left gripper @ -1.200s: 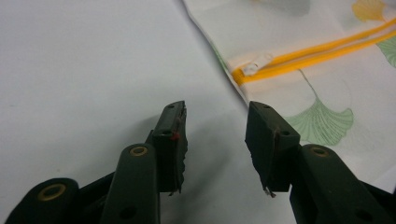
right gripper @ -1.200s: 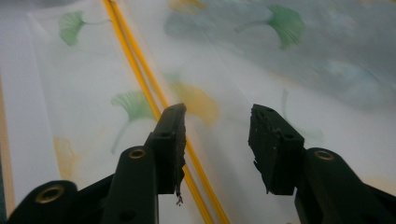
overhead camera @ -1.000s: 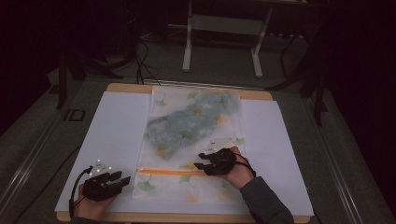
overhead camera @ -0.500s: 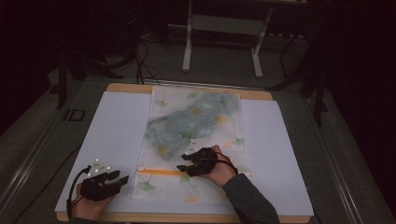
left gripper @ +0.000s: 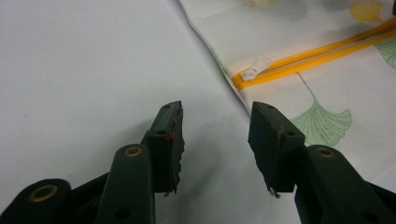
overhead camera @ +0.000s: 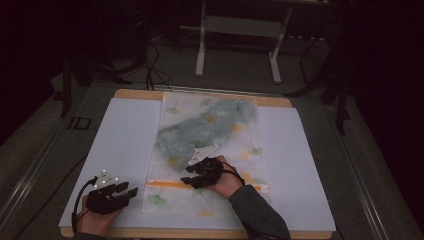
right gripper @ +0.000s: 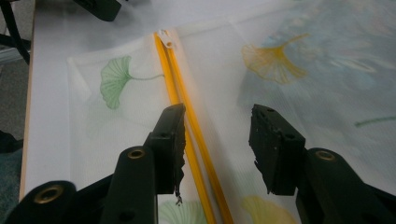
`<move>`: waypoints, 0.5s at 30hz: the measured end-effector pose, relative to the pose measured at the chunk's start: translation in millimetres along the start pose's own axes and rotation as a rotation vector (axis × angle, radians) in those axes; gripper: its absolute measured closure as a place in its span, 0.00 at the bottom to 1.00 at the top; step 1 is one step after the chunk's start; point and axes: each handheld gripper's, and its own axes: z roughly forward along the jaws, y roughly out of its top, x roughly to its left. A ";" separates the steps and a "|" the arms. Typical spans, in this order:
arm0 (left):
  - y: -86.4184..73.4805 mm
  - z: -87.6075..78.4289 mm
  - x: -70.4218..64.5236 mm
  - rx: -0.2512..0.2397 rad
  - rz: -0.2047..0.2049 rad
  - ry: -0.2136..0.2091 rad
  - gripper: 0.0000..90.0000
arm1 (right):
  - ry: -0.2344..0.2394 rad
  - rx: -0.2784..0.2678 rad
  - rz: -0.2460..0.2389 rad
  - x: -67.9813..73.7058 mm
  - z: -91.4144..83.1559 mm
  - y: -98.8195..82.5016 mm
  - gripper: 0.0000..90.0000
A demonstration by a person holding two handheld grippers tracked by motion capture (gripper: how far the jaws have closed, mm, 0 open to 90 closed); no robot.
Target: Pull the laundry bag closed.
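The mesh bag (overhead camera: 207,150) with its ginkgo-leaf print lies flat on the table (overhead camera: 125,145) under my right tool (overhead camera: 192,176), and a blue-green bundle (overhead camera: 200,130) shows through the cloth in the part just beyond that tool. The bag's orange zipper (right gripper: 187,116) runs between my right tool's jaws, close to the left one, with its white pull (right gripper: 166,39) further ahead at the bag's edge. Those jaws have just been opening and now stand wide apart, gripping nothing. My right hand (overhead camera: 225,180) rests low over the bag, the tool aimed toward my left tool (overhead camera: 122,192). That one sits on bare white sheet beside the bag's corner, jaws well apart and empty, the zipper pull (left gripper: 252,70) just ahead of it.
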 end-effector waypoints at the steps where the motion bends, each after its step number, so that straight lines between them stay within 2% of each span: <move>1: -0.1 0.0 0.2 -0.002 -0.001 -0.001 0.62 | 0.006 0.001 -0.010 0.6 2.5 1.5 0.64; 5: -0.2 -0.4 0.3 -0.005 -0.001 -0.006 0.62 | 0.027 0.012 -0.035 3.9 8.0 6.7 0.67; 15: 0.2 7.4 0.9 0.017 0.007 -0.015 0.62 | 0.030 0.016 -0.078 6.4 17.2 20.8 0.69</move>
